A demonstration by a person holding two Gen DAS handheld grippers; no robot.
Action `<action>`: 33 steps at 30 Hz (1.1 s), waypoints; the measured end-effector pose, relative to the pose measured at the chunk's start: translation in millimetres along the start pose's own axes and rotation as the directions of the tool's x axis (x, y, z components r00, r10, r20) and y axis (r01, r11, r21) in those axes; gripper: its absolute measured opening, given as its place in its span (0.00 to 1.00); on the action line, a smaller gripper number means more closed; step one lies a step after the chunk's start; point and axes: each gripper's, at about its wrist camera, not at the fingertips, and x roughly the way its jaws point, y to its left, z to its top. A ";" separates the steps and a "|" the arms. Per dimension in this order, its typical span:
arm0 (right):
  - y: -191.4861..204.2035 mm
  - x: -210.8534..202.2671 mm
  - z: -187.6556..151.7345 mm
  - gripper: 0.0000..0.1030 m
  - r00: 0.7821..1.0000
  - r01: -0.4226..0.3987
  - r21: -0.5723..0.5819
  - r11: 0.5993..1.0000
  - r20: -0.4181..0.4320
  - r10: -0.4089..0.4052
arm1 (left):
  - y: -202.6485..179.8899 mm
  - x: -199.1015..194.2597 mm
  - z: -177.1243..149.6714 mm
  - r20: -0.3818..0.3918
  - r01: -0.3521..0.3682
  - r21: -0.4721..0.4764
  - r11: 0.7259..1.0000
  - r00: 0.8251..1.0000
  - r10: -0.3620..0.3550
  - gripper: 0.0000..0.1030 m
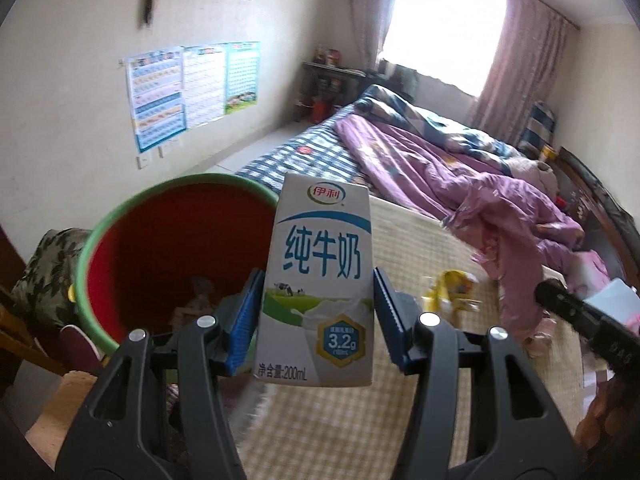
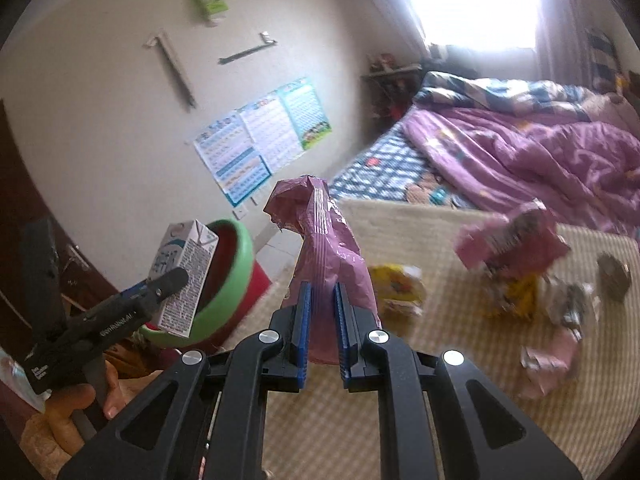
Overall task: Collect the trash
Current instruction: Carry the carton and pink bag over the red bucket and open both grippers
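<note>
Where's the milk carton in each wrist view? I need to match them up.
Left wrist: milk carton at centre, upright, clamped in the left gripper.
Right wrist: same carton at left, tilted, in front of the bin.
Shared landmark: the green-rimmed red bin, just behind the carton in both views.

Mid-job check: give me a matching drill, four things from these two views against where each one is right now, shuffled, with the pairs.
Things:
1. milk carton
2. pink bag
3. yellow wrapper
4. bucket

Places:
A. lying loose on the checked mat
B. off the mat's edge, red inside, green rim
C. clamped in the left gripper
D. pinched in the right gripper

Pairs: 1-C, 2-D, 3-A, 4-B
</note>
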 end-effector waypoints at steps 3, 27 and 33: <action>13.9 8.3 6.4 0.11 1.000 -0.024 -0.029 0.999 0.005 0.025 | 12.8 -1.7 1.2 0.008 -0.027 -0.016 0.999 1.000 0.028 0.50; 88.7 88.7 19.9 0.11 0.991 -0.128 -0.116 0.985 -0.045 0.124 | 77.1 23.6 3.0 -0.015 -0.093 -0.046 0.995 0.996 0.093 0.50; 104.1 108.3 21.1 0.11 0.988 -0.150 -0.115 0.982 -0.056 0.144 | 90.7 31.8 5.5 -0.039 -0.110 -0.043 0.993 0.993 0.109 0.50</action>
